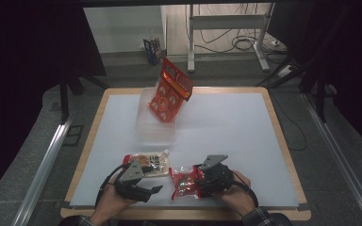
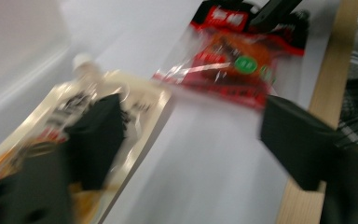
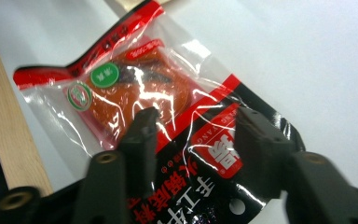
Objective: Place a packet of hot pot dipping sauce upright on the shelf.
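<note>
A red and clear snack packet (image 1: 185, 182) lies flat near the table's front edge. My right gripper (image 1: 202, 181) comes at it from the right. In the right gripper view the jaws (image 3: 193, 126) stand apart over the packet (image 3: 135, 84), its black and red end showing between them, and no pad presses on it. A cream spouted pouch (image 1: 151, 164) lies just left of the packet. My left gripper (image 1: 143, 188) sits at the pouch's near side. Its jaws (image 2: 186, 116) are wide apart, one over the pouch (image 2: 144, 102), nothing gripped. The red packet (image 2: 235, 65) lies beyond them.
A clear plastic container (image 1: 155, 127) stands mid-table with an orange snack bag (image 1: 169, 92) leaning up out of it. The white mat (image 1: 226, 132) covers a wooden table; its front edge (image 3: 4, 130) runs close beside both grippers.
</note>
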Tool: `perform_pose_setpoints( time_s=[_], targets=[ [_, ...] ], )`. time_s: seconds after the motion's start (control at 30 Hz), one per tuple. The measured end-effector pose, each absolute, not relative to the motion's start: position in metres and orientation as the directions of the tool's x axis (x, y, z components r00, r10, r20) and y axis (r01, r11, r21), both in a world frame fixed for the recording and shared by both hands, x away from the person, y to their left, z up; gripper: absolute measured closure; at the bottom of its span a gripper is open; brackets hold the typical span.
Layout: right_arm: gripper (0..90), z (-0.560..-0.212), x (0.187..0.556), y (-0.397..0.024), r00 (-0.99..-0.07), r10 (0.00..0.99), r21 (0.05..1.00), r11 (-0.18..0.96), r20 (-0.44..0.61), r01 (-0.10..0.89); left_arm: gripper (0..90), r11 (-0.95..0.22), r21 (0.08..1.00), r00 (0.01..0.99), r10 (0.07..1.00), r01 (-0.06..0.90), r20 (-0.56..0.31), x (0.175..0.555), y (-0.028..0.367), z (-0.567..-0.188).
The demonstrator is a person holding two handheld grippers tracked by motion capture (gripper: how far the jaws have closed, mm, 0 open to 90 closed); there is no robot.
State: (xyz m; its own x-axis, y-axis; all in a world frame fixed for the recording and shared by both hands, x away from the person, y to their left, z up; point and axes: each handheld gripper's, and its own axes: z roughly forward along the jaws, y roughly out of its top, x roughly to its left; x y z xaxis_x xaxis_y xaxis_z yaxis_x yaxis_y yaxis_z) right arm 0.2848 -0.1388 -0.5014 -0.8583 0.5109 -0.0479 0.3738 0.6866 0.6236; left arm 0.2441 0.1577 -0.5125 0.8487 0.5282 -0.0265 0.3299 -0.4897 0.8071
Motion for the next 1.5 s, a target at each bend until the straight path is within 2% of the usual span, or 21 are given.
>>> perform_pose_setpoints(
  time_s=[0.3, 0.43, 0.53, 0.7, 0.9, 1.17, 1.33, 1.5],
  targets=[
    [23.0, -0.5, 0.284, -0.156, -0.833, 0.553, 0.657, 0.628, 0.001, 0.418, 78.0, -0.445, 0.837, 0.884, 0.459, 0.32, -0.094, 0.258, 0.131, -0.511],
    [12.5, -0.501, 0.281, -0.161, -0.831, 0.555, 0.685, 0.591, 0.039, 0.426, 88.5, -0.469, 0.824, 0.893, 0.439, 0.317, -0.094, 0.26, 0.117, -0.515],
    [3.6, -0.502, 0.278, -0.162, -0.828, 0.56, 0.697, 0.581, 0.033, 0.42, 89.8, -0.499, 0.805, 0.896, 0.436, 0.32, -0.086, 0.259, 0.111, -0.52],
    [0.1, -0.504, 0.275, -0.164, -0.822, 0.569, 0.696, 0.583, 0.018, 0.419, 89.7, -0.555, 0.767, 0.899, 0.432, 0.323, -0.066, 0.259, 0.107, -0.526],
    [0.2, -0.504, 0.273, -0.168, -0.825, 0.564, 0.681, 0.593, 0.029, 0.429, 89.7, -0.614, 0.719, 0.902, 0.43, 0.325, -0.04, 0.257, 0.104, -0.533],
    [0.1, -0.503, 0.269, -0.167, -0.822, 0.564, 0.679, 0.572, 0.082, 0.46, 89.9, -0.601, 0.705, 0.892, 0.441, 0.377, -0.102, 0.259, 0.11, -0.537],
    [0.5, -0.507, 0.269, -0.162, -0.824, 0.553, 0.654, 0.578, 0.126, 0.488, 90.0, -0.601, 0.7, 0.89, 0.442, 0.386, -0.111, 0.259, 0.111, -0.538],
    [5.3, -0.508, 0.267, -0.151, -0.82, 0.55, 0.622, 0.59, 0.158, 0.516, 90.0, -0.599, 0.701, 0.889, 0.444, 0.387, -0.112, 0.259, 0.111, -0.539]
  ],
)
